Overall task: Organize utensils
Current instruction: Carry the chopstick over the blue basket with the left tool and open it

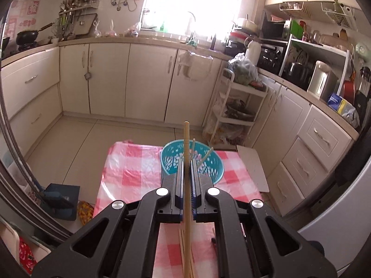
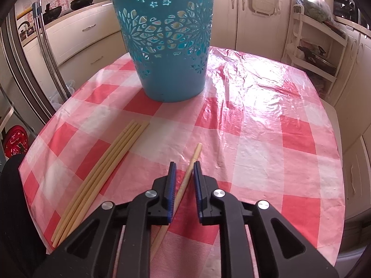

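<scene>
In the left wrist view my left gripper (image 1: pixel 187 161) is shut on a single wooden chopstick (image 1: pixel 186 139), which sticks up past the fingertips, high above the table. Beyond it stands the teal cut-out basket (image 1: pixel 167 162) with two chopsticks (image 1: pixel 208 154) leaning inside. In the right wrist view my right gripper (image 2: pixel 184 165) hangs low over the table, jaws a little apart. A lone chopstick (image 2: pixel 197 149) lies on the cloth between the pads, which do not press it. A bundle of several chopsticks (image 2: pixel 104 169) lies to its left, in front of the basket (image 2: pixel 167 46).
The table wears a red-and-white checked plastic cloth (image 2: pixel 255 127), its edges close on the left and right. A white trolley rack (image 1: pixel 238 106) stands past the far right corner, cardboard (image 1: pixel 252 162) leans beside the table, and a dustpan (image 1: pixel 62 199) sits on the floor at left.
</scene>
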